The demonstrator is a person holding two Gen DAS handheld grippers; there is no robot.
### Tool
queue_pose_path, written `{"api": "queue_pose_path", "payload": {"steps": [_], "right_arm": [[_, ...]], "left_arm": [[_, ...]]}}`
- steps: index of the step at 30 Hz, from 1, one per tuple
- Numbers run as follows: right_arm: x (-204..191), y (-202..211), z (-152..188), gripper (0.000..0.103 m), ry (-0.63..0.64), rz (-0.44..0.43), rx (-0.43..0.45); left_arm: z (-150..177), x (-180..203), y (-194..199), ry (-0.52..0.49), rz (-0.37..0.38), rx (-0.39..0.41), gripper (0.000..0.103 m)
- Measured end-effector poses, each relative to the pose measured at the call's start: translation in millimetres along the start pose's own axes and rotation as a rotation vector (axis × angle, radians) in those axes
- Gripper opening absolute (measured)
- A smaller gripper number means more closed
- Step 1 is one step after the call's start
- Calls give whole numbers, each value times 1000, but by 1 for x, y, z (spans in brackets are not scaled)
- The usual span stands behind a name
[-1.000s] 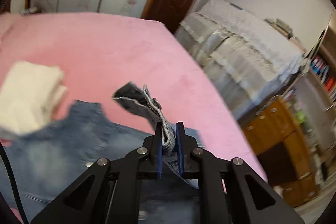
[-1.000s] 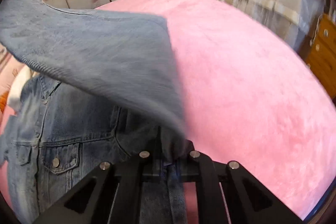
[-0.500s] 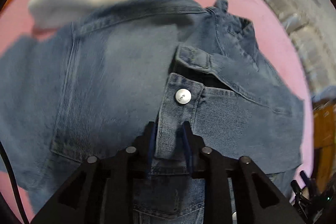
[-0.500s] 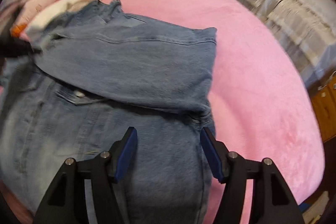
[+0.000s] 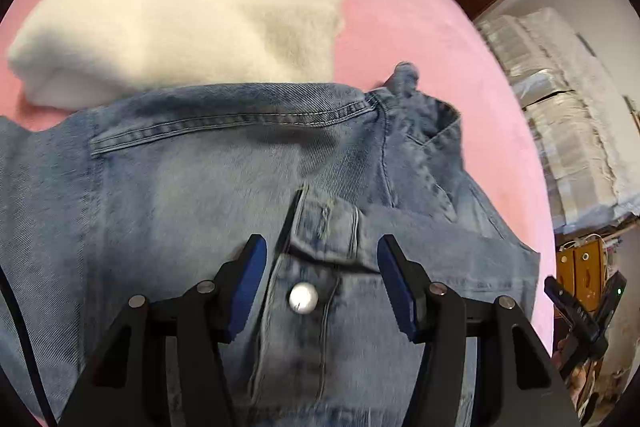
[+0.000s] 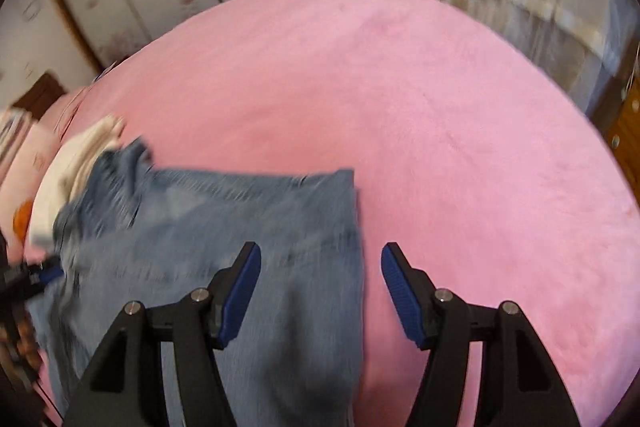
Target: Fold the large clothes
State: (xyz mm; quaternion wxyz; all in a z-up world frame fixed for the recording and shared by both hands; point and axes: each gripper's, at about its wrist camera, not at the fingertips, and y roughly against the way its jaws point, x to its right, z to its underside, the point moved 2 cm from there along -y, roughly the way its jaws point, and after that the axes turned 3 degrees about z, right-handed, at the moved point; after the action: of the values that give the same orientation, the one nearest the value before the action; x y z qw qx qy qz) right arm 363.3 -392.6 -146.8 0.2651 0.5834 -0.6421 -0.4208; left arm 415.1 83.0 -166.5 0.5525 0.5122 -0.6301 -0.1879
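Now: jacket (image 5: 192, 187) flat on pink bed (image 5: 400, 27), sleeves folded in | left gripper (image 5: 322, 281) and right gripper (image 6: 320, 291) both spread wide, empty | next: pinch hem, fold toward collar | left view only: button (image 5: 303, 299), white fleece (image 5: 180, 7) | right view only: bare bed beside jacket

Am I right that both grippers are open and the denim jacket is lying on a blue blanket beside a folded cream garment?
Not quite: the blanket is pink, as the right wrist view shows. Otherwise yes: left gripper and right gripper are open, and the denim jacket lies beside the cream garment.
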Motion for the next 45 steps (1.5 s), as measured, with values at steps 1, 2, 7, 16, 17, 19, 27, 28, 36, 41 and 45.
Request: {"api": "queue_pose_path", "payload": {"steps": [1,2,7,16,17,19,27,28,36,41,45], "right_arm": [[2,-6,-4,63,-12,-2,-10],[3,-19,-10,63,-22,9,-28],[-5,-57,-11,10,70,60,-117],[23,-48,-7,26,-41,64,-81],[24,-39,-8,33,-38,60,-82],[25,-10,-2,44,-6,30,-51],[32,79,87,51,192,34,57],[30,82,100,51,221,50,60],[-13,56,144,50,472,184,96],[-19,38,143,9,543,241,95],[17,42,139,9,351,113,82]], "left_arm": [[-4,2,-7,4,-8,-10,56],[-7,5,-13,1,-17,-12,56],[-5,26,-24,-124,-175,27,8],[17,6,-15,-55,-193,4,22],[21,5,-7,-48,-174,-3,27],[30,2,9,-49,-141,-5,45],[92,-17,39,16,-55,-19,54],[95,-19,37,22,-49,-12,54],[98,-16,26,97,11,18,54],[100,-2,18,68,-1,2,24],[109,5,11,13,-39,-8,23]]}}
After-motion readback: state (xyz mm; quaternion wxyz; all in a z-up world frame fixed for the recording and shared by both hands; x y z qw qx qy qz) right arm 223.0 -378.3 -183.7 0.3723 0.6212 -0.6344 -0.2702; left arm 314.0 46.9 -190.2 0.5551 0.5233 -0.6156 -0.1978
